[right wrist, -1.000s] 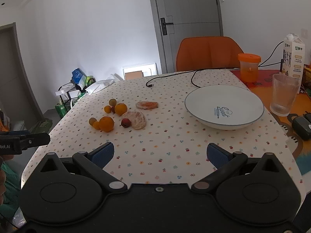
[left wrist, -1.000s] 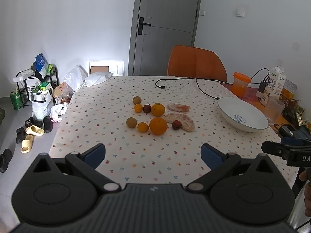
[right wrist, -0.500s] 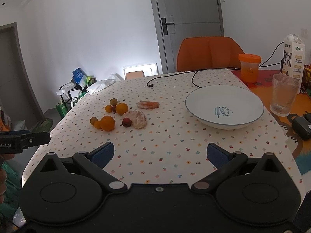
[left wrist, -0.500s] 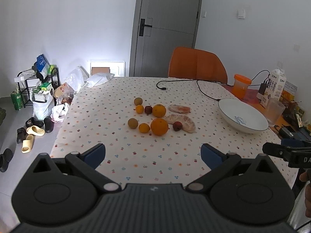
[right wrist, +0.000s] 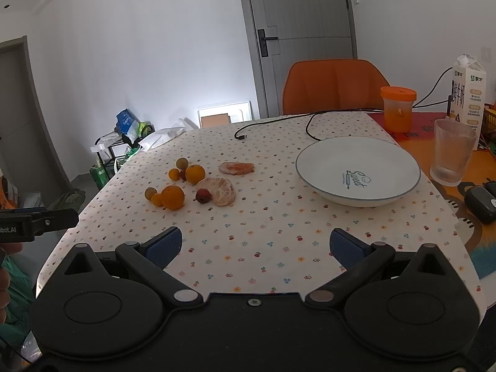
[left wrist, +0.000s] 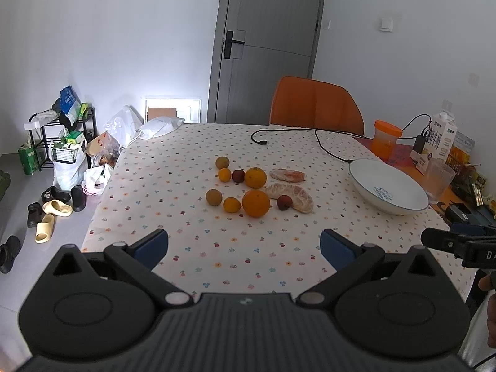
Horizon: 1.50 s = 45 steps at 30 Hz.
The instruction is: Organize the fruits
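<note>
Both units wide open, empty: left hand-held gripper (left wrist: pixel 243 245), right hand-held gripper (right wrist: pixel 255 245), held back over near bench (right wrist: pixel 279 248) edge. Fruits (left wrist: pixel 255 203) clustered mid-bench, left of empty bowl (right wrist: pixel 358 172). Advice: straddle one round fruit centrally; close gently, since it rolls.

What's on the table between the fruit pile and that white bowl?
Nothing but bare dotted tablecloth lies between the peeled orange at the pile's edge and the white bowl. The right wrist view shows it best.
</note>
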Available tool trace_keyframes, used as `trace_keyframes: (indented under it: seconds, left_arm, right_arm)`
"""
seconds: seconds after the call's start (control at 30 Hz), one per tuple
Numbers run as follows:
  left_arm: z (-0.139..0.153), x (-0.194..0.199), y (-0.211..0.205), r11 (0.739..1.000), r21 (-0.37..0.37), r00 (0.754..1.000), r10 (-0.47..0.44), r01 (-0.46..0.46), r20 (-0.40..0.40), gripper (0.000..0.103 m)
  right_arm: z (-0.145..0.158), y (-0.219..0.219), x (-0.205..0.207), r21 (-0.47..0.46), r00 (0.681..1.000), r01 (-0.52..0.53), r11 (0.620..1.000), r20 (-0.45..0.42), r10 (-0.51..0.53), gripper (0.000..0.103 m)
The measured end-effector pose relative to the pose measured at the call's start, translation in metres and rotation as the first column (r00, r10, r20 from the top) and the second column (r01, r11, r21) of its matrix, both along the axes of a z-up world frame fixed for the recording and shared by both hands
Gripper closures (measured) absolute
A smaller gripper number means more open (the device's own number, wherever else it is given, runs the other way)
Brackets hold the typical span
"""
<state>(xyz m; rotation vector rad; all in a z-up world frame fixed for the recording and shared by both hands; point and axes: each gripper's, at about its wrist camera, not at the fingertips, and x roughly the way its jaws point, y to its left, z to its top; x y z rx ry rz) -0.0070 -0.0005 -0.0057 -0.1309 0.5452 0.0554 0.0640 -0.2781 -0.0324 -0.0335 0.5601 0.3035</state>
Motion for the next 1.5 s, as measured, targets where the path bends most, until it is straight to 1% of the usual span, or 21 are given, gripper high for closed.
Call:
trace_keyframes:
  seconds: [1.1, 1.27, 1.5]
  left_arm:
    - [0.002, -0.001, 0.001, 1.000, -0.002, 1.000, 0.001, -0.001, 0.003, 0.000]
    - [0.002, 0.001, 0.001, 1.000, -0.003, 1.000, 0.003, -0.003, 0.005, 0.000]
    - [-0.001, 0.015, 0.001, 1.000, -0.006, 1.000, 0.000, 0.000, 0.005, 0.000]
  right_arm:
    - [0.001, -0.002, -0.002, 0.005, 1.000, -0.005, 1.000, 0.000, 0.005, 0.000]
    - [-0.001, -0.003, 0.000, 0.007, 1.000, -0.004, 1.000, -0.003, 0.004, 0.000]
    - [-0.004, -0.002, 0.010, -0.001, 1.000, -0.014, 1.000, -0.006, 0.014, 0.000]
